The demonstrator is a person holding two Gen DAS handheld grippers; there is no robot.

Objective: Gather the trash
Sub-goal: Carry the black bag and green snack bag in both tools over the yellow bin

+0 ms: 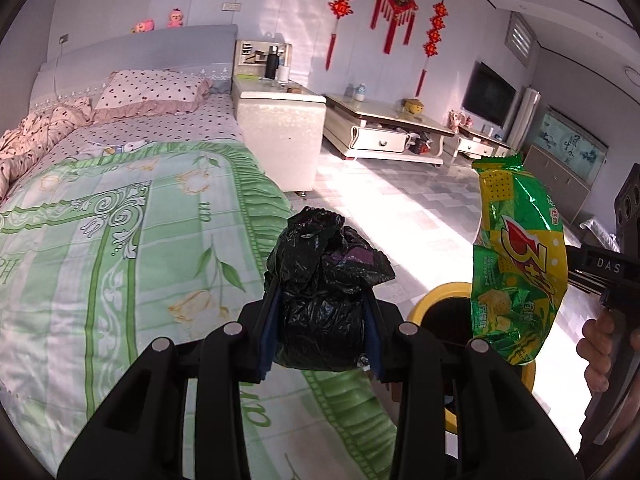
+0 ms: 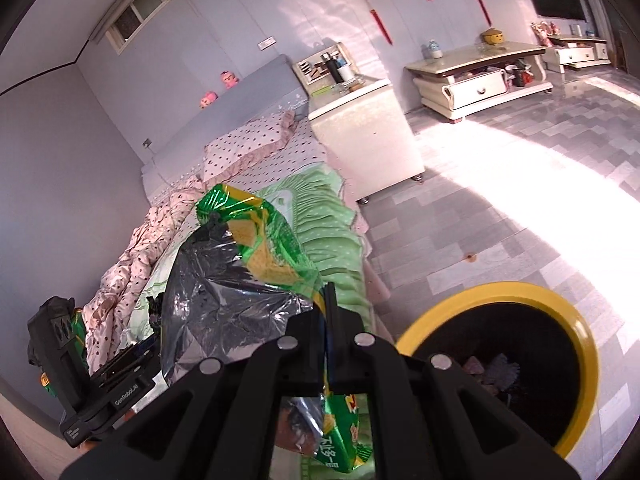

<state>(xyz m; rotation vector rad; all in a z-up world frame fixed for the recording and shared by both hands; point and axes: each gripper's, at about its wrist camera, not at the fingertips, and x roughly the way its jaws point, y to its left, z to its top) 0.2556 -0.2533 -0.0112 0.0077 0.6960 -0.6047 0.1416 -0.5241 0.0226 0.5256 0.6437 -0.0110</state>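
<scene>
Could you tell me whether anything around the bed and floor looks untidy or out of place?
The pink dotted blanket lies crumpled in a heap along the bed's far side, unlike the flat green quilt. The low table's drawer hangs open. A small orange speck sits on the tiled floor; I cannot tell what it is.

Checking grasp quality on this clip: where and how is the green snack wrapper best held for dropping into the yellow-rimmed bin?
The snack wrapper is flat, empty foil, so pinch it edge-on across its thin faces near one end, as the right gripper does. The rest then hangs loose, ready to fall into the bin. The left gripper is shut on the black bag.
</scene>
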